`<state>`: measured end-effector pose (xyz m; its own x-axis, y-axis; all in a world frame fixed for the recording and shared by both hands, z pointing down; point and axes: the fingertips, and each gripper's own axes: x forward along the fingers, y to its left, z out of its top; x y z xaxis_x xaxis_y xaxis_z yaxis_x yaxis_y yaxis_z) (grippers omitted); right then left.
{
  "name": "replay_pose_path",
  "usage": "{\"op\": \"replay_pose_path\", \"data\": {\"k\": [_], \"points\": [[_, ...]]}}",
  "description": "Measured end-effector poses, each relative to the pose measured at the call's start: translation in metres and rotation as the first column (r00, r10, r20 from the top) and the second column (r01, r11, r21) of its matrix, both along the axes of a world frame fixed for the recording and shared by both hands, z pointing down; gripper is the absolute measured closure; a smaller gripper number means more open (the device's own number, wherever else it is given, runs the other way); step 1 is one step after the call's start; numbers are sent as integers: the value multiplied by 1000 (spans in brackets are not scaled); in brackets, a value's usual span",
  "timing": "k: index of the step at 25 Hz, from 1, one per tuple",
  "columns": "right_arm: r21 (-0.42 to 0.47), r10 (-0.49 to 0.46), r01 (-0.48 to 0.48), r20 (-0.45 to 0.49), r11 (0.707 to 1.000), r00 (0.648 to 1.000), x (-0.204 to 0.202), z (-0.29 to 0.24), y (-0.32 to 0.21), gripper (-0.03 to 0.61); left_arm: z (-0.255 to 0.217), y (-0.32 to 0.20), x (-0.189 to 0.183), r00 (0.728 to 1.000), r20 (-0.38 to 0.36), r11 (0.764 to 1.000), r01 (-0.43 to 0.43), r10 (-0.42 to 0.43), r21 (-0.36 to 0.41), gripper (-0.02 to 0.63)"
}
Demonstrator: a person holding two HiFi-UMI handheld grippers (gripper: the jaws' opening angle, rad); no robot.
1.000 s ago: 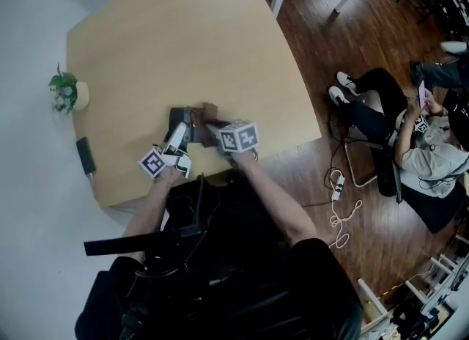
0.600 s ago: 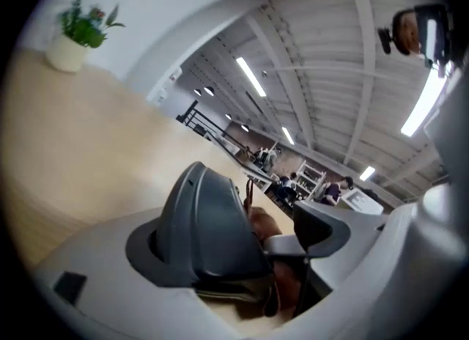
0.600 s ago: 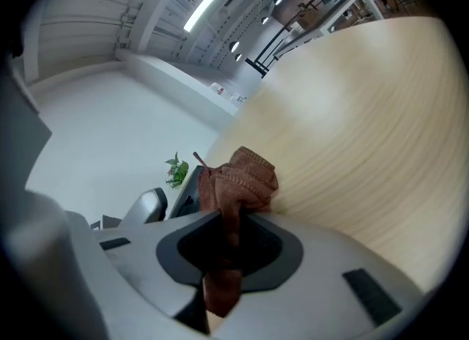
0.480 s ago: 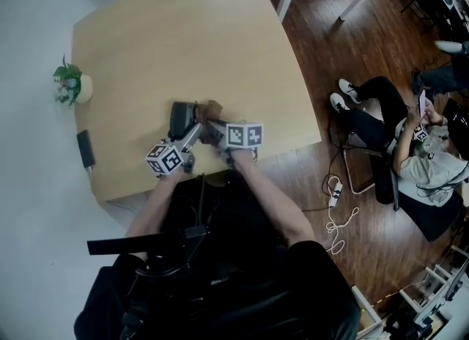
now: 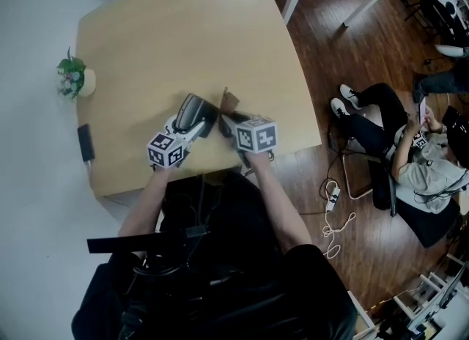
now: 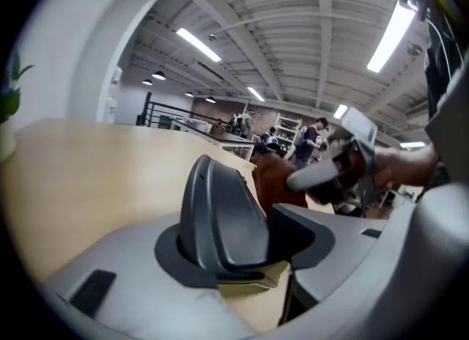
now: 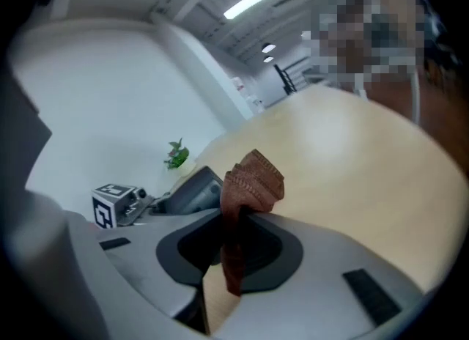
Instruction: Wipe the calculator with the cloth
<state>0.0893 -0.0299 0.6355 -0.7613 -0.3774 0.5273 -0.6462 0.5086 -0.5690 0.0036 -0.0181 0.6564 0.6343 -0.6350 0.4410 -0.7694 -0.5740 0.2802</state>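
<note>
A: What lies below the left hand-held gripper (image 6: 245,254)?
B: The table (image 5: 168,31).
A: Its jaws?
B: They have just been closing and now clamp the calculator (image 6: 220,217), tipped up on edge between them.
A: And the right hand-held gripper (image 7: 231,250)?
B: Pinching the brown cloth (image 7: 249,177), just beside the calculator.

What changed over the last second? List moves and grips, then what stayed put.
The left gripper rolled, and its jaws have just been closing on the calculator, which is now clamped and tipped up on edge. The right gripper raised the cloth off the calculator. Unchanged: the right gripper's grip on the cloth, and the plant on the table.
</note>
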Motion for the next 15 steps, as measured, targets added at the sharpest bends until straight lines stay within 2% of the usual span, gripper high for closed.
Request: {"op": "replay_pose_path", "data": {"k": [1,2,4,7,8,9,11,13,15], "points": [[96,-68,71,-34,993,997,-9,-30,-2,519,-1,0,5,998,41,999,-43,42,10,382],[182,-145,152,-50,972,988,-25,-61,-1,518,-2,0,9,994,79,997,-81,79,18,382],[291,-316,322,-69,901,946,-64,-106,12,518,-3,0,17,979,148,989,-148,142,29,382],[313,-517,559,-213,768,829,-111,-104,40,517,-3,3,27,948,232,972,-231,217,38,382],[300,-548,611,-273,733,791,-117,-90,45,517,-3,5,30,939,252,967,-253,235,40,382],[288,-564,644,-317,709,762,-120,-76,47,517,-3,7,32,930,269,962,-272,251,41,382],[283,-570,660,-341,696,747,-116,-62,44,512,-2,10,36,918,287,955,-295,272,40,380],[296,-537,644,-369,705,758,-103,-59,31,512,-2,8,37,919,284,954,-297,275,36,380],[315,-452,620,-467,718,760,-83,-53,9,512,-2,5,35,924,271,958,-286,269,26,379]]}}
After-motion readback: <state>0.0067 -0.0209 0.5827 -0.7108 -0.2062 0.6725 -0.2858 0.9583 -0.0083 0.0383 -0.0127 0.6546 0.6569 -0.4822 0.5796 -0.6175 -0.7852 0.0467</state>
